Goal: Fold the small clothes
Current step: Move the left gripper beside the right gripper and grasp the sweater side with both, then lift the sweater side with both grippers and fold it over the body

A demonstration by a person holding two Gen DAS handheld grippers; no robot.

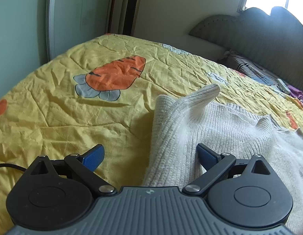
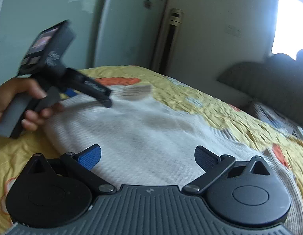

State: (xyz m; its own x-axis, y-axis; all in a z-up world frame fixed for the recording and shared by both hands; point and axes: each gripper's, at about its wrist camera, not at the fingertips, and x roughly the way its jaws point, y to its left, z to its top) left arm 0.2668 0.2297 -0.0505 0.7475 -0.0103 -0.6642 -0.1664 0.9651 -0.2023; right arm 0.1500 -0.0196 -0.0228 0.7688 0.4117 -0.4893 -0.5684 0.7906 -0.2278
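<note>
A cream ribbed knit sweater (image 1: pixel 210 129) lies on the yellow bedspread (image 1: pixel 63 117), one fold of it raised in a peak toward the far side. My left gripper (image 1: pixel 150 157) is open just above the sweater's left edge, nothing between its blue pads. In the right wrist view the same sweater (image 2: pixel 151 137) spreads flat and looks white. My right gripper (image 2: pixel 147 156) is open over its near part, holding nothing. The left gripper (image 2: pixel 88 90) shows there too, blurred, held by a hand (image 2: pixel 14 101) over the sweater's far left corner.
The bedspread has an orange carrot print (image 1: pixel 116 74). A grey padded headboard (image 1: pixel 269 39) stands at the right, with dark bedding and small items (image 1: pixel 282 84) below it. Pale green wardrobe doors (image 2: pixel 53 19) rise beyond the bed's far edge.
</note>
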